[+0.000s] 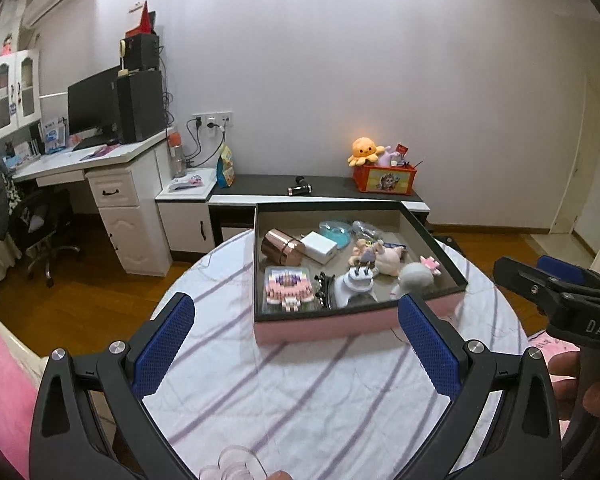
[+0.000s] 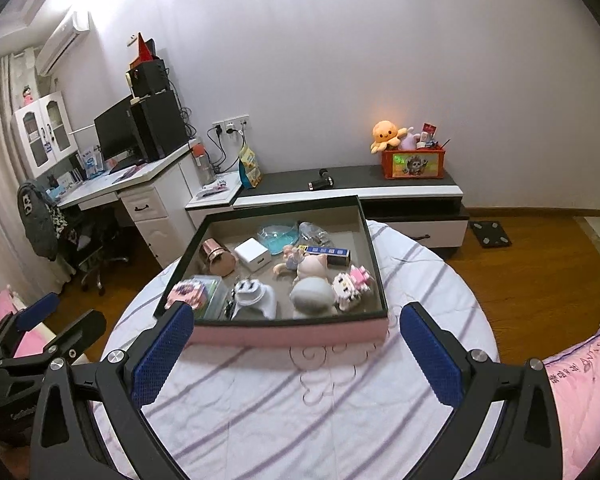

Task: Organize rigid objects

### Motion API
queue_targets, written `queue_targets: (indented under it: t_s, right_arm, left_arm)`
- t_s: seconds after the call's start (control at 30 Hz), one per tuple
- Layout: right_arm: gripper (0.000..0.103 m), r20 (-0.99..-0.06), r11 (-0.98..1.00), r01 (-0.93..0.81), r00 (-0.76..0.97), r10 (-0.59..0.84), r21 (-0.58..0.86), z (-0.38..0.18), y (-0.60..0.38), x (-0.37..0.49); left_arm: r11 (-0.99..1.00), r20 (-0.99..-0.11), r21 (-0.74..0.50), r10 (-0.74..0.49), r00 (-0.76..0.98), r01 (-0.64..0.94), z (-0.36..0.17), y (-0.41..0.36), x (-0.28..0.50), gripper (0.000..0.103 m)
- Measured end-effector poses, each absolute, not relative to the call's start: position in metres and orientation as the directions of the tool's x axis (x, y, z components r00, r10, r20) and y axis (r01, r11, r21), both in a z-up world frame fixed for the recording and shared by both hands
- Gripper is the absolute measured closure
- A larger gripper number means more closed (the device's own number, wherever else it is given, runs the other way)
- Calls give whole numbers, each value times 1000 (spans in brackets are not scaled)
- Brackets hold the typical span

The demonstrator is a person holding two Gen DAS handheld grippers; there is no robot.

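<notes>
A pink box (image 1: 320,326) (image 2: 288,334) with a dark rim stands on a round table with a striped white cloth (image 1: 300,392) (image 2: 300,400). Inside lie a copper cylinder (image 1: 282,246) (image 2: 218,258), a white charger cube (image 1: 319,245) (image 2: 253,259), a pink block figure (image 1: 288,286) (image 2: 352,282), a white plug adapter (image 1: 354,284) (image 2: 254,298), a teal clear dish (image 1: 336,232) (image 2: 278,236), a pink plush pig (image 1: 388,258) (image 2: 312,266) and a grey ball (image 1: 416,276) (image 2: 312,294). My left gripper (image 1: 296,344) is open and empty, short of the box. My right gripper (image 2: 296,348) is open and empty, its fingertips at the box's front wall.
A low black-topped cabinet (image 1: 320,190) (image 2: 348,186) stands behind the table, with a red toy crate (image 1: 384,180) (image 2: 414,164) and an orange plush octopus (image 1: 364,150). A white desk (image 1: 100,168) with monitor and a chair (image 1: 40,224) are at left. Pink bedding (image 2: 580,380) lies at right.
</notes>
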State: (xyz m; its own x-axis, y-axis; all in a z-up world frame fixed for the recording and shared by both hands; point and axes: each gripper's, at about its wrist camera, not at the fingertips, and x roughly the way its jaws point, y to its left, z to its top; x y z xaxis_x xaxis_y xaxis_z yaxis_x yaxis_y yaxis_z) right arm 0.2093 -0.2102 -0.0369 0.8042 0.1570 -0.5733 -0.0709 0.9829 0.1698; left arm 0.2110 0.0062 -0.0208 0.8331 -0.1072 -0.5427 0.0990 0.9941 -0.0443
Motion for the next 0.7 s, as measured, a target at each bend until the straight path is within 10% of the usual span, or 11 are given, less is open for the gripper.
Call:
queue_targets:
  t_s: [0.7]
  right_arm:
    - [0,-530,996,-26,846,67,84,-43,-203,91]
  left_arm:
    - [991,-520,-109,-122,845,76,-31,8,107,0]
